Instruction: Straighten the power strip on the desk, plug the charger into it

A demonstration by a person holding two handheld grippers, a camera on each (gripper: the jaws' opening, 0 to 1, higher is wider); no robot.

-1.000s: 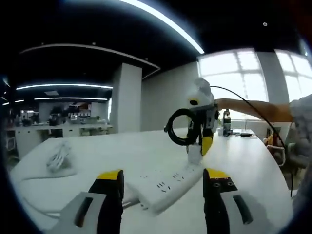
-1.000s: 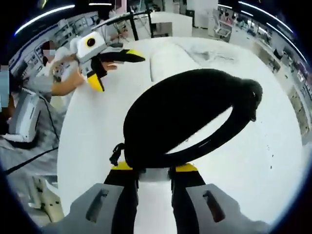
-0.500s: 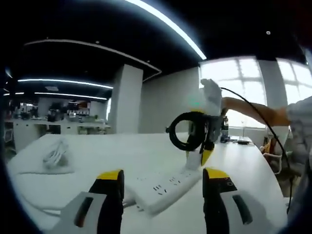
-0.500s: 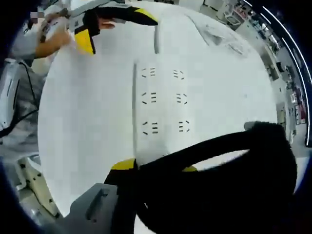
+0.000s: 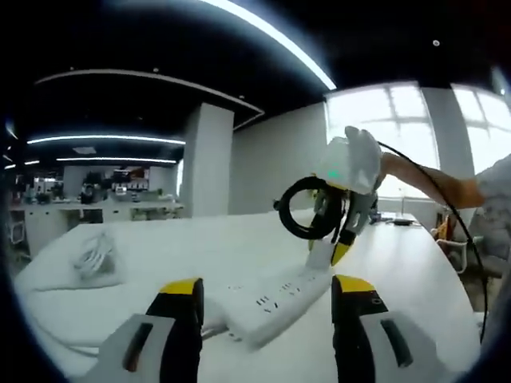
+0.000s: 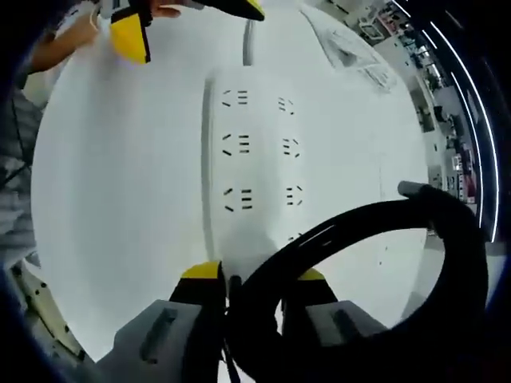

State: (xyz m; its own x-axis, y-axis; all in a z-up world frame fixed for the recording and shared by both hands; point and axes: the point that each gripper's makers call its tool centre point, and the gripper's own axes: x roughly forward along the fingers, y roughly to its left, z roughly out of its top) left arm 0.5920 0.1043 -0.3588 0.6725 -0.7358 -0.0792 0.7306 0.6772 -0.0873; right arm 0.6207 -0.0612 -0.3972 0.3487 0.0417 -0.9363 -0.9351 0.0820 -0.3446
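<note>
Over power strip, charger half hidden

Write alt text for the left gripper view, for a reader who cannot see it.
A long white power strip lies on a white desk beyond the open yellow-tipped left gripper. The right gripper holds a white charger with a looped black cable over the strip's far end.

Open-plan office, desk rows, strip ceiling lights
</note>
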